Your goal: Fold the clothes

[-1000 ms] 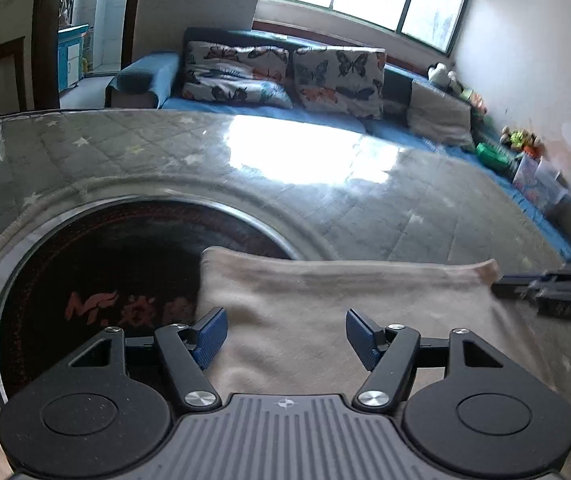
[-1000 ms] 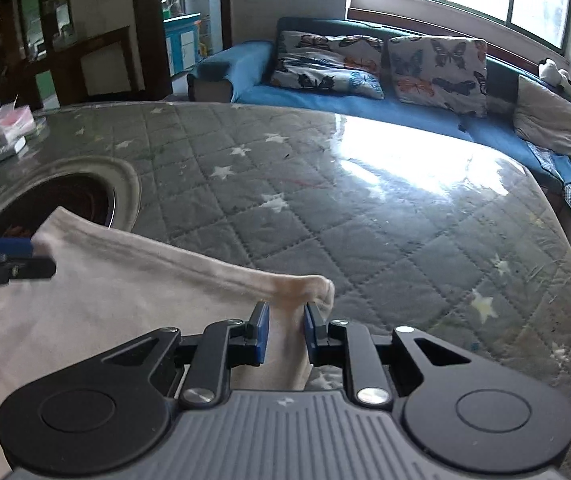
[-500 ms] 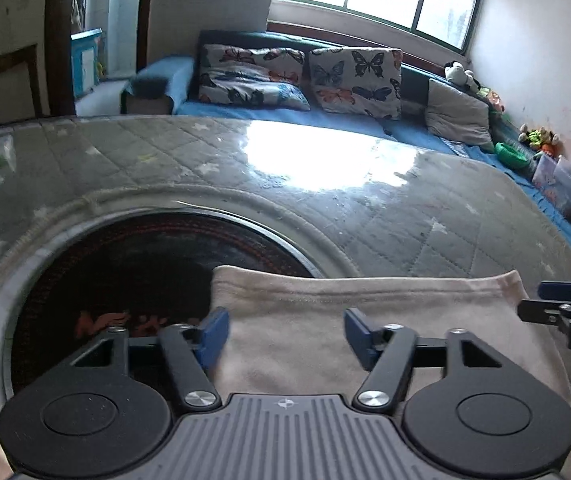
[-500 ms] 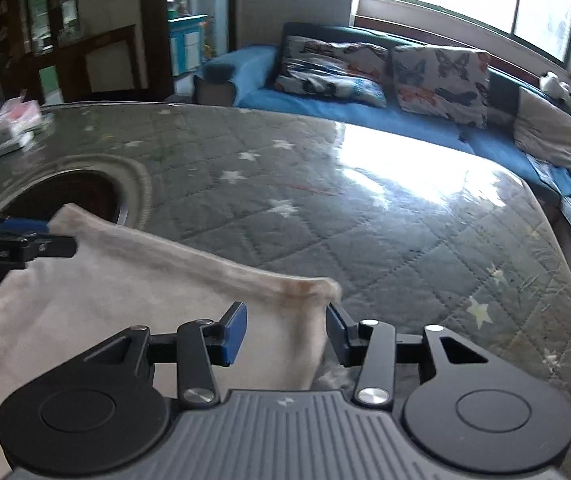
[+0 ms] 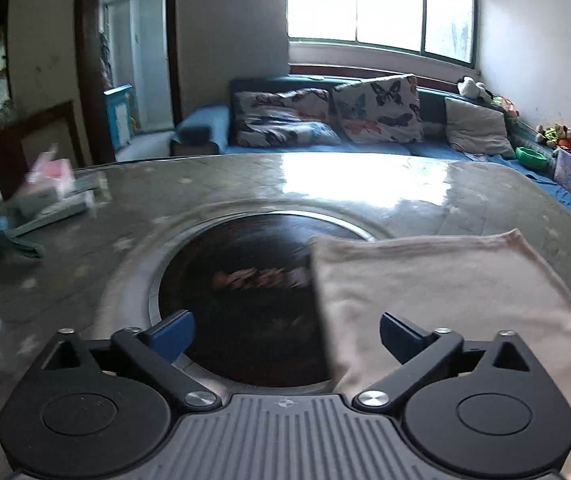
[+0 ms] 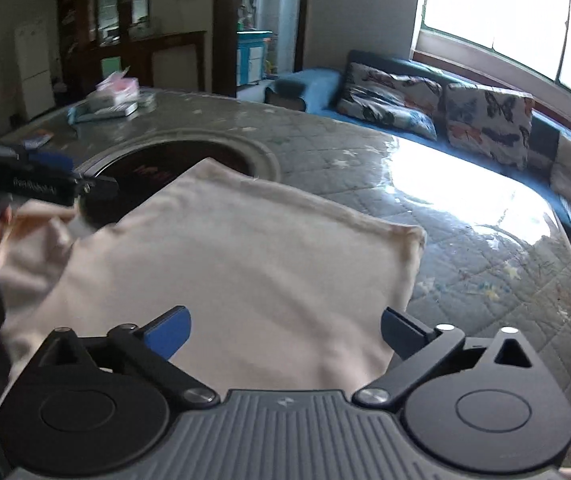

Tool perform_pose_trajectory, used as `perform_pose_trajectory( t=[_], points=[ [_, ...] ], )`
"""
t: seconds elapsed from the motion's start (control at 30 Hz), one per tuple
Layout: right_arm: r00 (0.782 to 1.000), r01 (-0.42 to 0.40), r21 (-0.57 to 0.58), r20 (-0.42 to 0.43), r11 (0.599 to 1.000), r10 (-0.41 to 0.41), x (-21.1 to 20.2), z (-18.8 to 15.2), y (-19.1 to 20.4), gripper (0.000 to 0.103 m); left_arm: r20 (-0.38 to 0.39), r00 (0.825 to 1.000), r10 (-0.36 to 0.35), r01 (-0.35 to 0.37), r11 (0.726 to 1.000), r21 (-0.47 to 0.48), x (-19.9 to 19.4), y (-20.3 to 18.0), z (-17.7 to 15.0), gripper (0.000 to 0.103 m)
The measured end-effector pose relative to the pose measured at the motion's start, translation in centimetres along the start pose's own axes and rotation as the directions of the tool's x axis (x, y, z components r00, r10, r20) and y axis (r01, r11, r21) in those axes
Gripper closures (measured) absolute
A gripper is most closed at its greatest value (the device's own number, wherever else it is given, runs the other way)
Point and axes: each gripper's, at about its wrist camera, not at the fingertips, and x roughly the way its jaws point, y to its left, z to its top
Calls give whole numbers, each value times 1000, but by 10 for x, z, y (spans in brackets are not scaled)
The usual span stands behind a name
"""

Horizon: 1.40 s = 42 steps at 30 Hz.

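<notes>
A cream folded garment (image 6: 245,264) lies flat on the quilted grey table (image 6: 465,248), partly over the round dark inset (image 5: 241,292). It shows in the left wrist view (image 5: 437,288) at the right. My left gripper (image 5: 285,334) is open and empty, above the inset at the garment's left edge. My right gripper (image 6: 285,330) is open and empty, held above the garment's near part. The left gripper also shows in the right wrist view (image 6: 51,180), at the garment's left side.
A tissue box and flat packets (image 5: 55,192) lie at the table's far left. A blue sofa with butterfly cushions (image 5: 365,116) stands behind the table. A bunched part of the cloth (image 6: 33,236) lies at the left under the other gripper.
My right gripper opened and let go of the garment's corner, then both grippers pulled back. The left gripper swung to the left, off the garment. The garment now lies flat.
</notes>
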Motion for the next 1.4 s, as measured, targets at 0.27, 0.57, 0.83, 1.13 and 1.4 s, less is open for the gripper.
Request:
perform_pose_trajectory(
  t=[0.27,0.57,0.83,1.13,1.4],
  points=[
    [1000,11,51,-29,999,-10,-3,-28,10,0,30,1000,-10,9,1000,20,-27,17,-30,11],
    [999,21,104,-43,994,-16,1,-37,6,0,-16,999,34,-33,998,50,-17,29,-34,26],
    [999,12,102,-53,995,-6,4,-38,8,0,-53,997,58,-57,998,18,-19,59,-46,71],
    [998,-2,109,-61,994,8,7,-38,10,0,-10,974,226,-225,961,-163,-49,103,-61,92],
    [998,-8,102,-59,995,14,8,-35,12,0,-59,936,347,-349,894,-281,-75,132,-83,88]
  ],
)
